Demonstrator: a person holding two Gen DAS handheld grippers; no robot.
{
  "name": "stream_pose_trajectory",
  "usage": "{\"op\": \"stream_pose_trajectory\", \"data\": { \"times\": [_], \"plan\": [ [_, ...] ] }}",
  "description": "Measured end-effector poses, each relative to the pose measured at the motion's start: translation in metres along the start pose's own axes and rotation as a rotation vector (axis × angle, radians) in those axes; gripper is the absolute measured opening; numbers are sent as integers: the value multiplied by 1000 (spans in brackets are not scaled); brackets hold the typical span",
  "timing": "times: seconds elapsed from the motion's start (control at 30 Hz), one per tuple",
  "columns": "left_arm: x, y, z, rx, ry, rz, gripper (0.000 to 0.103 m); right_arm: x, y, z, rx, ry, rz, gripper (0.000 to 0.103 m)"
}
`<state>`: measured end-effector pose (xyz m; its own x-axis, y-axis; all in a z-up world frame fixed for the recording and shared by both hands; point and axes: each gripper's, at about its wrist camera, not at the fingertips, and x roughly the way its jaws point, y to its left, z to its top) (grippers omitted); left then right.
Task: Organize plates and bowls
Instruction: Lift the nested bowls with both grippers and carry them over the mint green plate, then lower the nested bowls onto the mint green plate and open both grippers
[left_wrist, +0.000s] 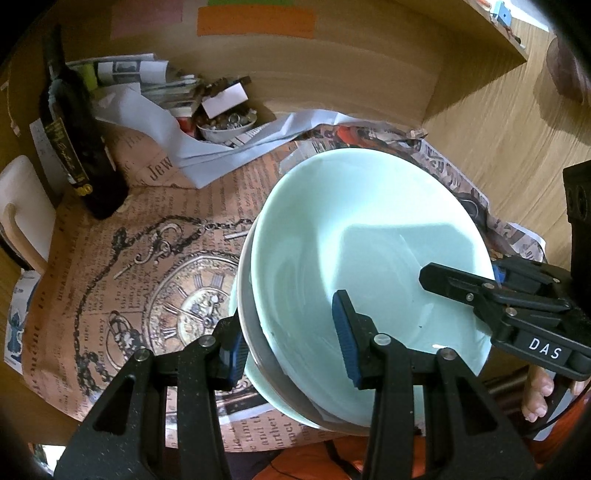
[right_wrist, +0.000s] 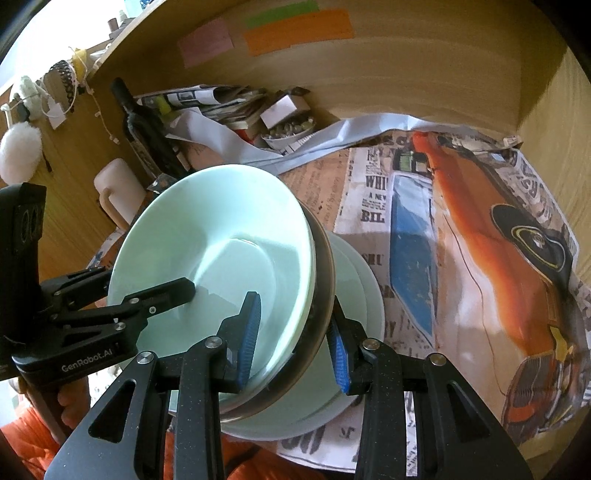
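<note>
Home setting, lived-in living or dining corner. Wooden table covered with vintage-print newspaper sheets, set against a wood-panel wall with coloured sticky notes. Far edge clutter: dark wine bottle, stacked newspapers, small bowl of odds and ends, white mug. Household crockery, a pale green plate stack, near the front edge. Shelf with trinkets and string at left.

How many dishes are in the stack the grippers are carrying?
3 visible, nested: the pale green bowl on top, a dark-rimmed dish directly under it, and a pale green plate at the bottom. Thinner pieces between them could be hidden.
</note>
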<state>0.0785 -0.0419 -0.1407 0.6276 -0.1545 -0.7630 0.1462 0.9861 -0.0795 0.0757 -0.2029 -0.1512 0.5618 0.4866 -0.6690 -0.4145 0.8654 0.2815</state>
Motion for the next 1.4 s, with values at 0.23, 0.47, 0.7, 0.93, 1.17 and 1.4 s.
{"op": "stream_pose_trajectory", "data": {
  "times": [0.23,0.47,0.7,0.93,1.17,1.4],
  "plan": [
    [9,-5,-1,-3,27,-7,43,3,-9,-3,12,21,3,32],
    [14,-6,-1,-3,37,-6,43,6,-12,-5,21,32,6,32],
    [17,-6,-1,6,31,-4,43,7,-16,-3,40,33,17,32],
    [17,-6,-2,16,22,-12,42,8,-16,-5,43,13,23,33],
    [14,-1,-3,15,-3,4,48,1,-14,-4,44,-49,0,40],
    [-7,5,1,-10,-71,11,59,-17,-3,-4,-4,-126,-38,52]
  ]
}}
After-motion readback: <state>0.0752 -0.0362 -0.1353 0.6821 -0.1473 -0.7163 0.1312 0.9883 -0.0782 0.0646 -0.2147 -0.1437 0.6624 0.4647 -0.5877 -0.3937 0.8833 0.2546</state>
